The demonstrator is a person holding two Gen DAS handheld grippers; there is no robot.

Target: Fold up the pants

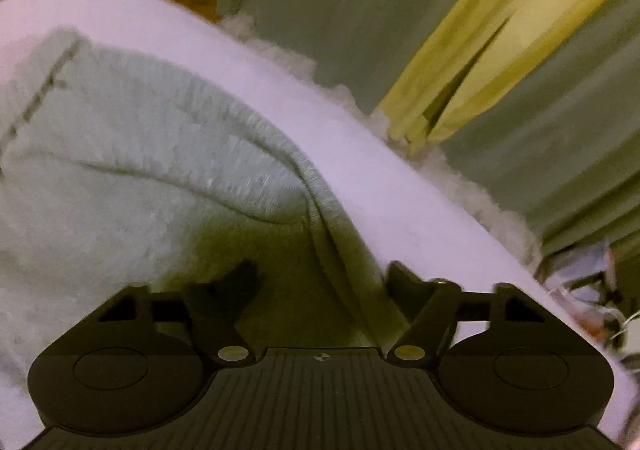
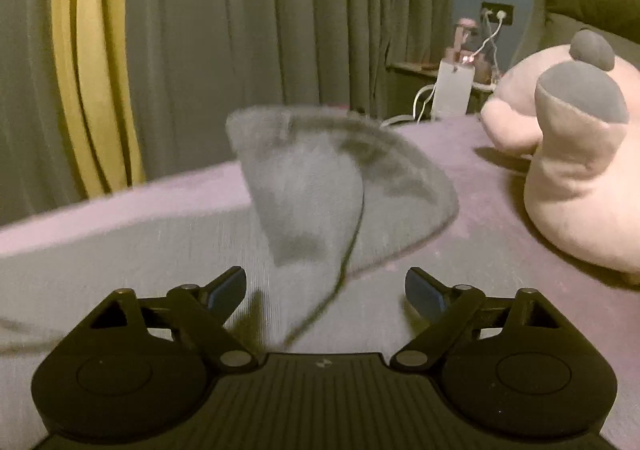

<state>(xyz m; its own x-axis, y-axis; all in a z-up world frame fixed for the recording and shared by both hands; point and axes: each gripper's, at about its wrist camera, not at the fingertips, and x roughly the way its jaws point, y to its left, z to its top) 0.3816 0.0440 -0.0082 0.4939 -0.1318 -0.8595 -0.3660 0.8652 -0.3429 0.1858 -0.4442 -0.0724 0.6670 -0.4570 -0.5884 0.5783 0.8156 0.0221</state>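
Landmark: bed [image 2: 480, 250]. Pants [image 2: 328, 201] lie on the bed, one part raised in a hump near its middle, the rest spread toward the near edge. Plush toy [image 2: 572, 169] sits on the bed, right of the pants. Curtains [image 2: 240, 29] hang behind the bed. Shelf with charger and cables [image 2: 454, 85] stands behind the bed's far right corner.
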